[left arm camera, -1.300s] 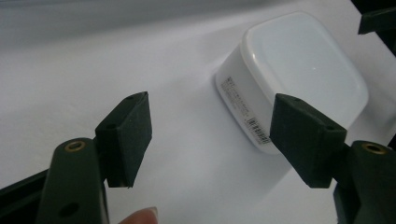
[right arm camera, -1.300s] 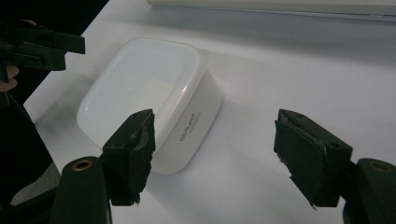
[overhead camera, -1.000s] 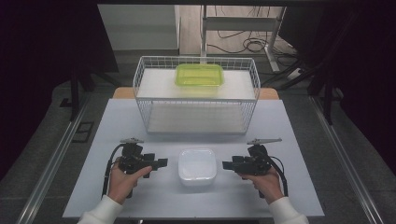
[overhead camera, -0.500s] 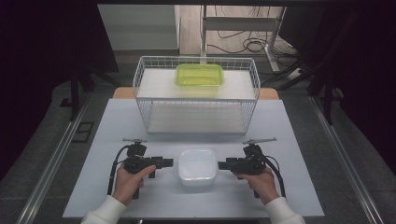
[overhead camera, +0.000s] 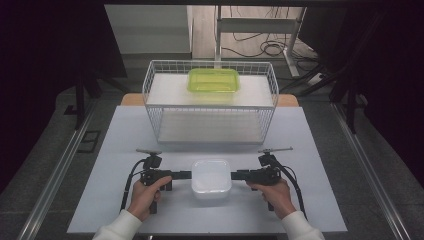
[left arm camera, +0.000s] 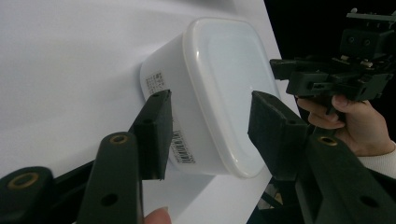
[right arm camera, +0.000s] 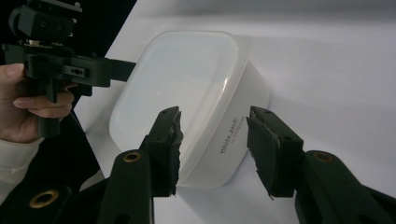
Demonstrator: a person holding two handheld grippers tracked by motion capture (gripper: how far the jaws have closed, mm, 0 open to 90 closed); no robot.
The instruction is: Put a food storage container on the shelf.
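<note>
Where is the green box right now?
In the high view, the green box sits at the back of the wire basket, beyond the white tub.

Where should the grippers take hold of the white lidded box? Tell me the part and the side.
Grip the white box at its two short ends, left gripper from its left, right gripper from its right, one jaw over the lid rim and one down the wall. It sits flat and looks too wide for one gripper.
</note>
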